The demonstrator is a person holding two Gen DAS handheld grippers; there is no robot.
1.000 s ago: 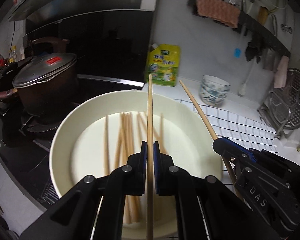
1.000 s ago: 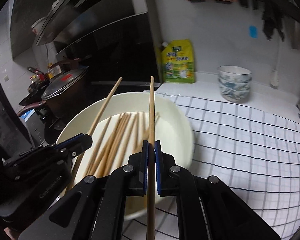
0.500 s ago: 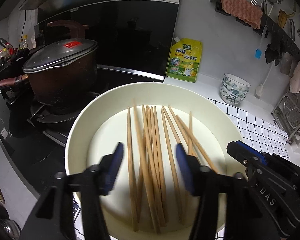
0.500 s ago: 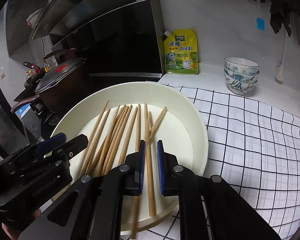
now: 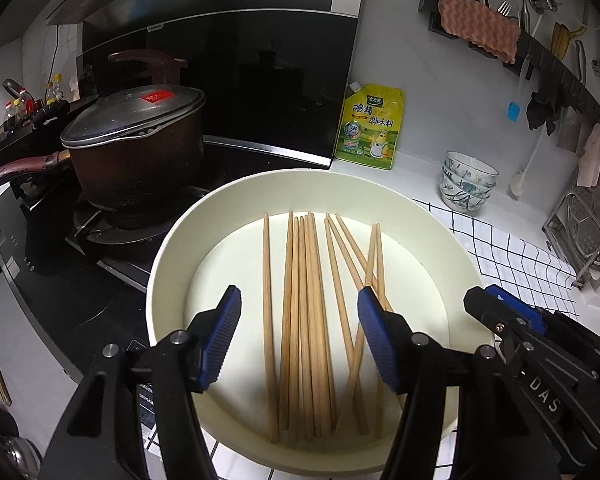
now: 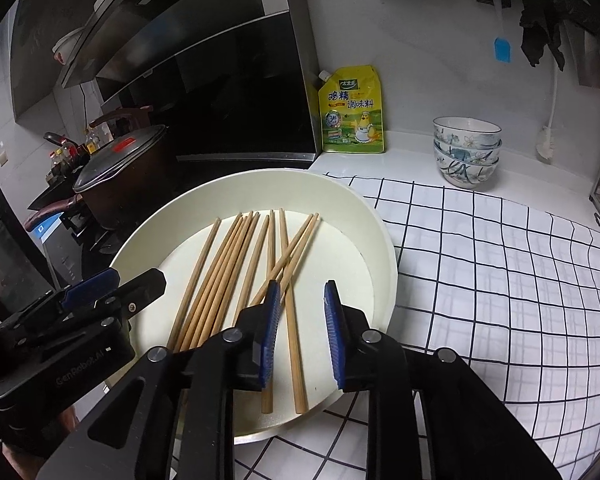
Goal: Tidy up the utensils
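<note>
— What do we see on the counter?

— A white cloth with a black grid (image 6: 500,264) covers the worktop. On its edge beside the black stove (image 5: 112,248) sits a wide, shallow cream-coloured round dish (image 5: 380,196).

— And the utensils?

— We count about a dozen light wooden chopsticks (image 5: 308,300) lying flat inside the dish, most roughly parallel, a few crossed on the right side.

— Our tools?

— Our black left gripper with blue pads (image 5: 299,340) hangs over the dish's near side, jaws spread wide, holding nothing. Our right gripper (image 6: 300,334) hovers beside it, jaws parted and empty, with chopsticks beneath.

— Anything behind?

— A dark brown lidded pot (image 5: 136,148) on the burner, a yellow seasoning pouch (image 6: 352,110) against the wall, and stacked blue-patterned white bowls (image 6: 466,152).
</note>
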